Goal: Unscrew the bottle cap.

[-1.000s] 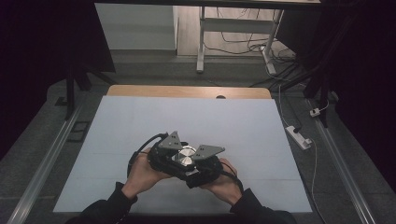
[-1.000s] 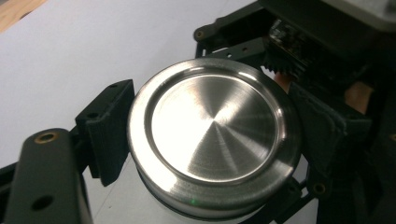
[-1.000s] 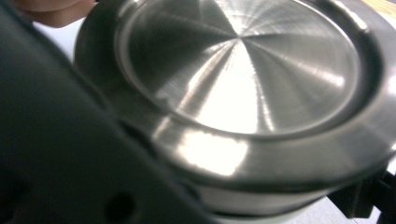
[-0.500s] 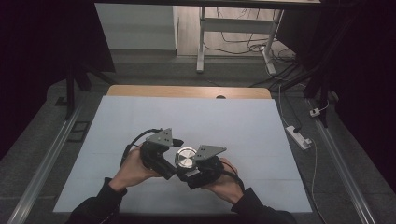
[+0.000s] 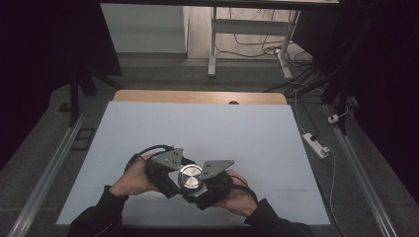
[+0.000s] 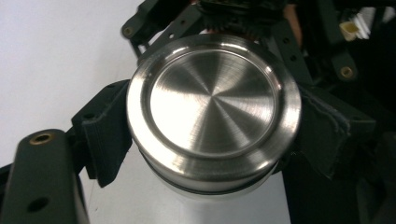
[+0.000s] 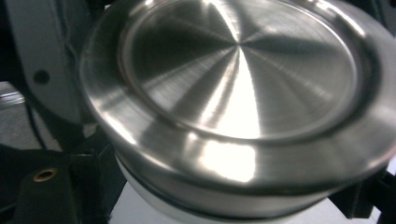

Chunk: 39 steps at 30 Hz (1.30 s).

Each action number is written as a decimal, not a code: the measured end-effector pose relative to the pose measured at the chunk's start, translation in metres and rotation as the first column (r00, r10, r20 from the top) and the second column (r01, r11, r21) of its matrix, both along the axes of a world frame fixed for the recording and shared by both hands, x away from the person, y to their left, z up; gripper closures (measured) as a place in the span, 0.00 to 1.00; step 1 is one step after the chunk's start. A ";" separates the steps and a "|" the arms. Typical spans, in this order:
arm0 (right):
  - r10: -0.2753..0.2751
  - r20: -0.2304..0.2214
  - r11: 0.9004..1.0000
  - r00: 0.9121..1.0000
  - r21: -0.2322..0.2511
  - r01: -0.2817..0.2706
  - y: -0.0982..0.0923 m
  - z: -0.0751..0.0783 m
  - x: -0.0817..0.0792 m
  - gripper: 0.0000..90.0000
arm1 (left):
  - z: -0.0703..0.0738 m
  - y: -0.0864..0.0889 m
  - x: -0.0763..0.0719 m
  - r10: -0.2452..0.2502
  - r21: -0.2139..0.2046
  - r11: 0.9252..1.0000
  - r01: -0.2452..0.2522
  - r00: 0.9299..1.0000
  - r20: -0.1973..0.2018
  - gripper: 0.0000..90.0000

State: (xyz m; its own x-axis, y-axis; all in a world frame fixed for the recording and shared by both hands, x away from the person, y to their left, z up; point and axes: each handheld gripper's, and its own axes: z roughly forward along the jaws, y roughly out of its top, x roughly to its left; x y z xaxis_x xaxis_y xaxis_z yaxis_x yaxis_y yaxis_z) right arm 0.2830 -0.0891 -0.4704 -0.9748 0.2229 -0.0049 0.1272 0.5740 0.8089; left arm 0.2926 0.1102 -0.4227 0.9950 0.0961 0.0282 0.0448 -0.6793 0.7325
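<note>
Near the table's (image 5: 148, 123) front edge, both claws grasp one steel-lidded jar (image 5: 189, 176): left claw (image 5: 170, 178) and right claw (image 5: 203, 186) clenched on it.

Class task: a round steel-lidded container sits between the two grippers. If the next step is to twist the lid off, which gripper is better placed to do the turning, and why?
Probably the left gripper: its fingers press the steel lid from both sides. The right gripper's contact isn't clear.

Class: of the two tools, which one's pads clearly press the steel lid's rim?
The left tool: its gripper view shows both pads flanking and touching the lid. How the right tool makes contact is unclear.
</note>
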 end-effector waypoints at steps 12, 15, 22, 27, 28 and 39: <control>-0.236 -0.003 0.971 0.972 -0.027 0.236 -0.006 -0.004 0.014 0.16 | -0.005 -0.027 -0.001 0.358 0.000 0.934 -0.358 0.933 -0.034 0.21; -0.254 -0.009 0.967 0.967 -0.032 0.254 -0.006 -0.005 0.015 0.16 | -0.006 -0.028 0.000 0.393 -0.016 0.919 -0.394 0.918 -0.055 0.21; -0.257 -0.006 0.966 0.966 -0.040 0.256 -0.005 -0.006 0.015 0.16 | -0.002 -0.025 -0.001 0.412 -0.051 0.908 -0.416 0.908 -0.074 0.21; -0.248 -0.007 0.968 0.969 -0.027 0.248 -0.006 -0.006 0.015 0.16 | 0.002 -0.021 -0.001 0.406 -0.051 0.911 -0.409 0.912 -0.057 0.21; -0.248 -0.007 0.968 0.969 -0.025 0.248 -0.006 -0.006 0.015 0.16 | 0.003 -0.020 -0.002 0.401 -0.057 0.913 -0.404 0.914 -0.055 0.21; -0.245 -0.001 0.969 0.969 -0.006 0.245 -0.012 -0.003 0.019 0.16 | 0.009 -0.011 -0.007 0.381 -0.056 0.922 -0.382 0.924 -0.035 0.21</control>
State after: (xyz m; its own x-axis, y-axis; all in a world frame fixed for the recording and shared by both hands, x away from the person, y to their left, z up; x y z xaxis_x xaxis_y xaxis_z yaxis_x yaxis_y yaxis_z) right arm 0.3022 -0.1016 -0.4737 -0.8904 0.4552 -0.0058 0.2657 0.5299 0.8054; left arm 0.2858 0.0992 -0.4134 0.8830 0.4692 -0.0121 0.3091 -0.5620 0.7672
